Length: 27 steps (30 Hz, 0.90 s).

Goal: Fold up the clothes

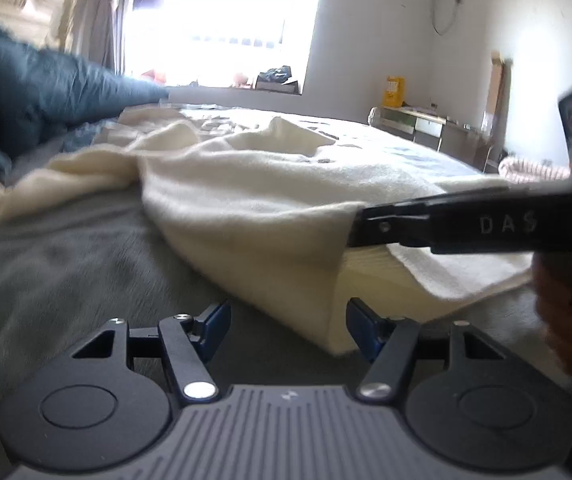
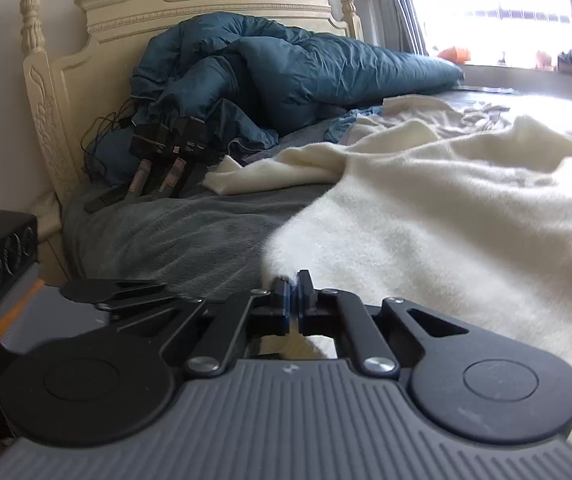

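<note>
A cream fleece garment lies rumpled across the grey bed cover. My right gripper reaches in from the right and is shut on the garment's near edge, holding a fold lifted off the bed. In the right wrist view the right gripper has cream fabric pinched between its blue pads. My left gripper is open low over the bed, with the hanging corner of the fold just inside its right finger. Nothing is gripped by it. The left gripper also shows at the left of the right wrist view.
A blue duvet is heaped against the carved cream headboard. Black devices with cables lie by the head of the bed. A bright window is behind the bed, with a desk and a yellow box at the right wall.
</note>
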### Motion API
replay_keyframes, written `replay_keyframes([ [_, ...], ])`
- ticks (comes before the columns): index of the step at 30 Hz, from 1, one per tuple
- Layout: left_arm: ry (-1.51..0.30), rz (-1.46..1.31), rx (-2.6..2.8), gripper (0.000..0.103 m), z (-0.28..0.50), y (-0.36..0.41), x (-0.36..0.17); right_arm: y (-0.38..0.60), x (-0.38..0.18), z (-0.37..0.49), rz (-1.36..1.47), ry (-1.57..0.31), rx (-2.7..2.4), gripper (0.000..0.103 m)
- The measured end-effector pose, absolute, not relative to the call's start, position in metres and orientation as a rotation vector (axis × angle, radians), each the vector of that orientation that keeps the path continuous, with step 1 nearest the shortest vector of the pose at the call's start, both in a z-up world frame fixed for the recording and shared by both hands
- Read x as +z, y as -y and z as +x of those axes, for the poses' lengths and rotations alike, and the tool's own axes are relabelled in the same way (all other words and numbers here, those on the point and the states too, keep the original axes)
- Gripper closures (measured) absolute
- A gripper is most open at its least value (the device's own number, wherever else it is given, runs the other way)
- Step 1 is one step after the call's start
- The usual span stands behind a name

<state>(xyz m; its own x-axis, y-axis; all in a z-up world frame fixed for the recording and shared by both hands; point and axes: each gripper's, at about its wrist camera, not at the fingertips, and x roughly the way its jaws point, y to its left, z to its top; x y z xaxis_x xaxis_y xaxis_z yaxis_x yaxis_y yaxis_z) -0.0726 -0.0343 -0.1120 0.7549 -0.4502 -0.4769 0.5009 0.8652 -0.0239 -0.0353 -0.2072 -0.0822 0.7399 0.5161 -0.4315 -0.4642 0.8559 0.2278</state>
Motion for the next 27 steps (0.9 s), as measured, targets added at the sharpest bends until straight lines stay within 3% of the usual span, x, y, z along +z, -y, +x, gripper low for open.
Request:
replay_keyframes([
  [5, -0.414, 0.317, -0.408, 0.036, -0.080, 0.071, -0.123, 0.216, -0.080, -0.030, 0.193, -0.521, 0.570, 0.101],
  [10, -0.390, 0.313, -0.237, 0.037, -0.079, 0.079, -0.125, 0.225, -0.082, -0.030, 0.261, -0.527, 0.585, 0.101],
  [14, -0.387, 0.211, -0.200, 0.060, -0.082, 0.066, -0.120, 0.231, -0.085, -0.035, 0.271, -0.523, 0.569, 0.101],
  [18, -0.407, 0.132, -0.237, 0.093, -0.088, 0.057, -0.120, 0.239, -0.089, -0.035, 0.286, -0.532, 0.534, 0.101],
  [20, -0.382, 0.113, -0.248, 0.099, -0.096, 0.053, -0.117, 0.240, -0.091, -0.035, 0.285, -0.542, 0.523, 0.101],
  [27, -0.345, -0.028, -0.238, 0.100, -0.121, 0.025, -0.105, 0.228, -0.086, -0.042, 0.210, -0.546, 0.553, 0.101],
])
